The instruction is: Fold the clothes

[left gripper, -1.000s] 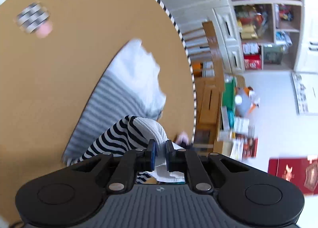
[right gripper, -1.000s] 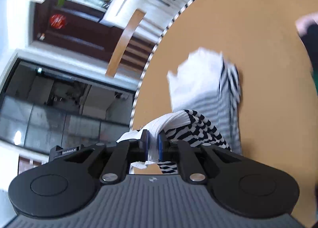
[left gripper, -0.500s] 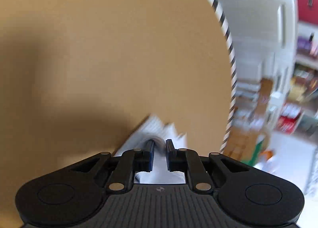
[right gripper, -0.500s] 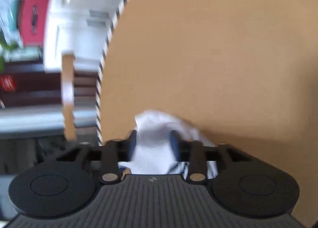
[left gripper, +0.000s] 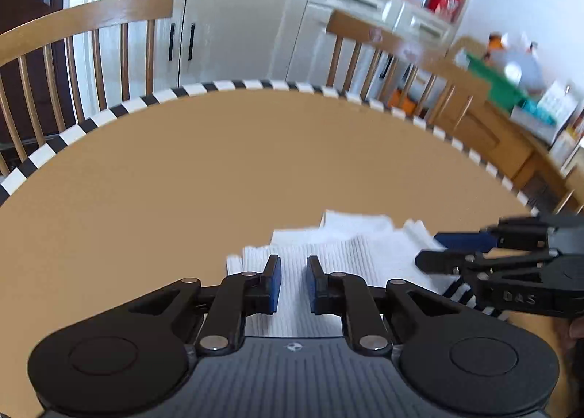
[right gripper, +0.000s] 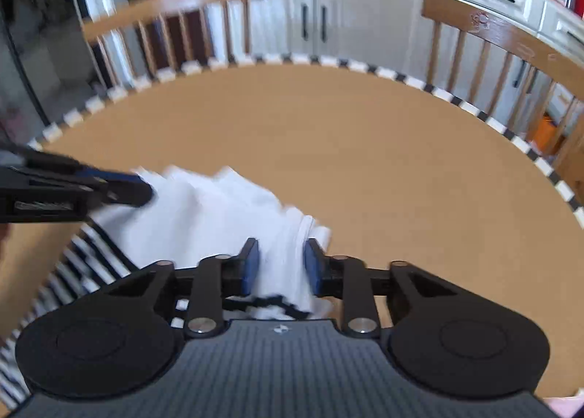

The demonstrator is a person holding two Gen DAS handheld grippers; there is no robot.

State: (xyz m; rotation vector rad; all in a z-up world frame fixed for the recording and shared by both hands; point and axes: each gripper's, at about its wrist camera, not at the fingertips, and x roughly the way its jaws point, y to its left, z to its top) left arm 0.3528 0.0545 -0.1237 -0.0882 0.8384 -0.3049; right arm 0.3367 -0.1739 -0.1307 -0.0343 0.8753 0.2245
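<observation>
White ribbed fabric with a black-and-white striped part makes up the garment (left gripper: 350,254), which lies bunched on the tan round table (left gripper: 219,162) near its close edge. Both grippers angle downward over it.

Left gripper (left gripper: 293,281): pitched down toward the table, its blue pads (left gripper: 274,283) a narrow gap apart and widening. White fabric shows between them, but the pads do not visibly press it; no grip observed.

Right gripper (right gripper: 280,264): likewise pitched down, level across, working the opposite end of the cloth. Its jaws stand a little apart and are closing. A fold of white fabric passes between the pads (right gripper: 251,264); contact on the right-hand pad appears likely, though blur prevents a firm finding.

Each gripper appears in the other's view, entering from the side, fingers pointing inward across the garment.

Garment orientation: long axis runs roughly side to side between the two grippers, white portion toward the far side, striped portion toward the near edge. Wooden chairs (left gripper: 91,46) stand beyond the table's black-and-white rim (left gripper: 226,85).
</observation>
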